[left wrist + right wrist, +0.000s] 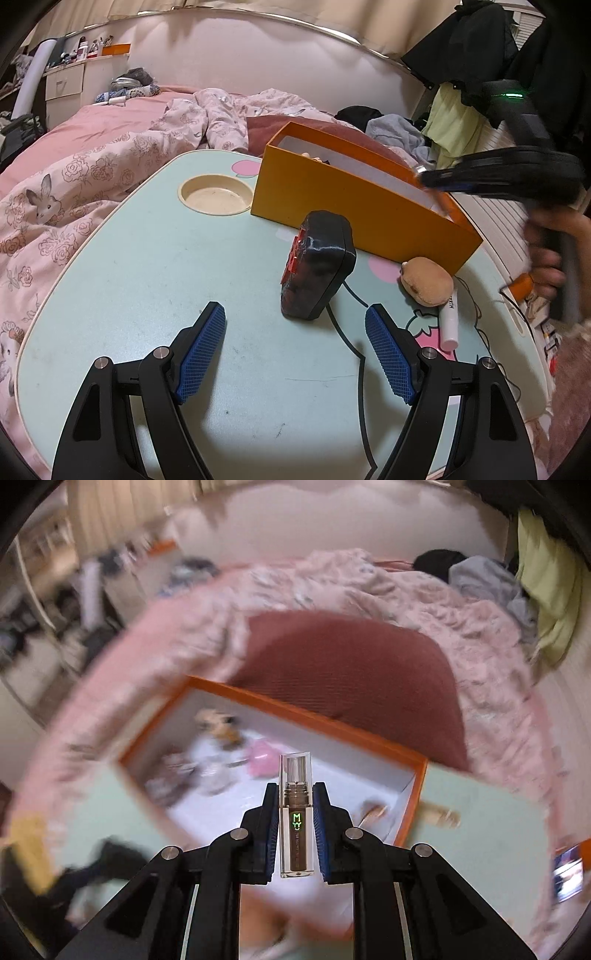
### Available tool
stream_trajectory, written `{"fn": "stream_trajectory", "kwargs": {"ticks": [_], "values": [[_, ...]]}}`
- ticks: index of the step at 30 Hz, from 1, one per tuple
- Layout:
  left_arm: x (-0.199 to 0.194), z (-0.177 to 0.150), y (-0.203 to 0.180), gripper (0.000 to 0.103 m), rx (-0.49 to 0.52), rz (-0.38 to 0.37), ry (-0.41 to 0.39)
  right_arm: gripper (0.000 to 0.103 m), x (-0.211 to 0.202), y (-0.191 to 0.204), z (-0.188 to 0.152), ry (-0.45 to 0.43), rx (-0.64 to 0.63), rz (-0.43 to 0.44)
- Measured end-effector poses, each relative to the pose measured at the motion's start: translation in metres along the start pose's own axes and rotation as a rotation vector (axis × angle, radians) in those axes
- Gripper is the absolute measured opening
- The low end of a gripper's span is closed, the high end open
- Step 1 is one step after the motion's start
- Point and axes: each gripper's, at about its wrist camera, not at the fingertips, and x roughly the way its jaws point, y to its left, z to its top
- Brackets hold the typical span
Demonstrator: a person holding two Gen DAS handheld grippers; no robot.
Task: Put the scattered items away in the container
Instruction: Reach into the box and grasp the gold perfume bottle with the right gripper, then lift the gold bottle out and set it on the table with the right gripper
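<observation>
The right gripper (295, 805) pinched a clear tube (296, 816) at frame centre, above the orange box (413, 797), whose blurred contents lay centre-left. The left gripper (295, 325) stood spread, empty, low in its frame above the table (147, 258). A black case (317, 266), a bun (428, 280) and a white tube (450, 317) lay right of centre beside the box.

Right gripper (295, 794) clamped on a small clear tube (295, 818) of brown liquid — green letters on its side, clear cap pointing away. Below it, blurred: an orange box (325, 723) with white inside, on a pale green table (480, 812). Small items in the box — one pink, others unclear. Pink bedding (461, 620) beyond.
</observation>
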Motion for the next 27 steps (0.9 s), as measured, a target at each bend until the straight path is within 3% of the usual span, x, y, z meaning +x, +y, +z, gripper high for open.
{"fn": "stream_trajectory", "kwargs": {"ticks": [5, 8, 13, 17, 19, 20, 27], "values": [[0.000, 0.000, -0.001, 0.079, 0.005, 0.006, 0.001, 0.017, -0.050, -0.005, -0.050, -0.055, 0.041, 0.111], [0.001, 0.000, -0.002, 0.079, 0.008, 0.009, 0.002, 0.017, -0.054, -0.022, -0.084, -0.032, 0.122, 0.179], [0.001, 0.000, -0.004, 0.080, 0.019, 0.017, 0.006, 0.017, -0.035, -0.040, -0.125, 0.010, 0.242, 0.169], [0.001, 0.000, -0.004, 0.080, 0.023, 0.020, 0.007, 0.021, -0.029, -0.036, -0.131, -0.026, 0.227, 0.071], [0.001, 0.000, -0.005, 0.080, 0.025, 0.022, 0.008, 0.051, -0.034, -0.035, -0.135, -0.069, 0.224, 0.035], [0.002, -0.001, -0.005, 0.080, 0.028, 0.025, 0.009, 0.055, -0.038, -0.034, -0.138, -0.106, 0.226, 0.012], [0.001, 0.007, -0.004, 0.080, 0.019, 0.015, 0.038, 0.061, -0.055, -0.027, -0.173, -0.251, 0.179, -0.040]]}}
